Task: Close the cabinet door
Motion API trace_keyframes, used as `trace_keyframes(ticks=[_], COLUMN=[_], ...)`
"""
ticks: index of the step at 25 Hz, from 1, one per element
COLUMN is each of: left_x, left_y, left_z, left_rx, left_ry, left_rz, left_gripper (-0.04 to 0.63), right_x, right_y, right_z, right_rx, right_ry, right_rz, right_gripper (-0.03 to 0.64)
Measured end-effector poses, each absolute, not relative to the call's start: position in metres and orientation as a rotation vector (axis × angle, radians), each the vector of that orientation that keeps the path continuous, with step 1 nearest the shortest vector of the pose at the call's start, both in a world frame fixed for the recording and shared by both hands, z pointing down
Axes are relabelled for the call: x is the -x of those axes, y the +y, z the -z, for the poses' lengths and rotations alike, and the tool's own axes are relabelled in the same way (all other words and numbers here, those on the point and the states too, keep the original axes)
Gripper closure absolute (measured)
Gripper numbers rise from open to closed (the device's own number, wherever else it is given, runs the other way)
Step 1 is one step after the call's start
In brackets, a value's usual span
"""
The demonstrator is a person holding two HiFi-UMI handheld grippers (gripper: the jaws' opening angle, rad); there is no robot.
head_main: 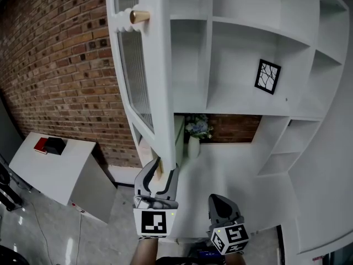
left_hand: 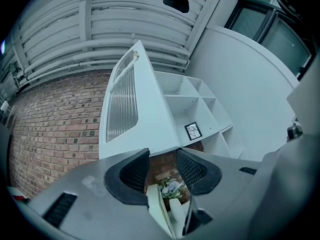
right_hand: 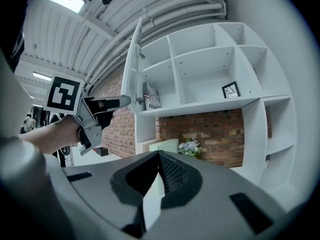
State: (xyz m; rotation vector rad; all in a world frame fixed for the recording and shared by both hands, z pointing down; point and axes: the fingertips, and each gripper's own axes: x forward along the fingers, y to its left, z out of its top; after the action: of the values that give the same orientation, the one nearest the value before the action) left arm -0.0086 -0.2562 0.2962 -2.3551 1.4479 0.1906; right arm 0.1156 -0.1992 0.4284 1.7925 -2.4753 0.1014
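The white cabinet [head_main: 248,48] has open shelves. Its door [head_main: 144,76], with ribbed glass and a brass knob [head_main: 139,16], stands swung out toward me. My left gripper [head_main: 160,169] is open, its tips at the door's lower corner. In the left gripper view the door's [left_hand: 135,109] bottom edge lies just beyond the gripper [left_hand: 162,166] and nothing sits in the gap between the jaws. My right gripper [head_main: 223,200] hangs lower right, shut and empty. In the right gripper view that gripper [right_hand: 159,156] points at the cabinet, and the left gripper [right_hand: 107,104] touches the door [right_hand: 132,69].
A framed black picture [head_main: 268,77] stands on a shelf. A vase of flowers [head_main: 197,128] sits in the brick-backed niche below. A brick wall [head_main: 60,70] is at the left, with a low white table [head_main: 52,167] holding small red and black items.
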Motion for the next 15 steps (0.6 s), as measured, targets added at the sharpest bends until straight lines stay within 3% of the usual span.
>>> trace_keyframes(ticks=[15], left_x=[-0.021], left_y=[-0.279], left_z=[-0.3], left_rx=[2.366], left_ry=[1.384], left_rz=[-0.116], left_gripper=[0.431], right_x=[-0.14], right_y=[-0.212], right_z=[-0.427], right_rx=[-1.851], right_ry=[-2.438], right_rz=[-0.095], right_gripper=[0.615])
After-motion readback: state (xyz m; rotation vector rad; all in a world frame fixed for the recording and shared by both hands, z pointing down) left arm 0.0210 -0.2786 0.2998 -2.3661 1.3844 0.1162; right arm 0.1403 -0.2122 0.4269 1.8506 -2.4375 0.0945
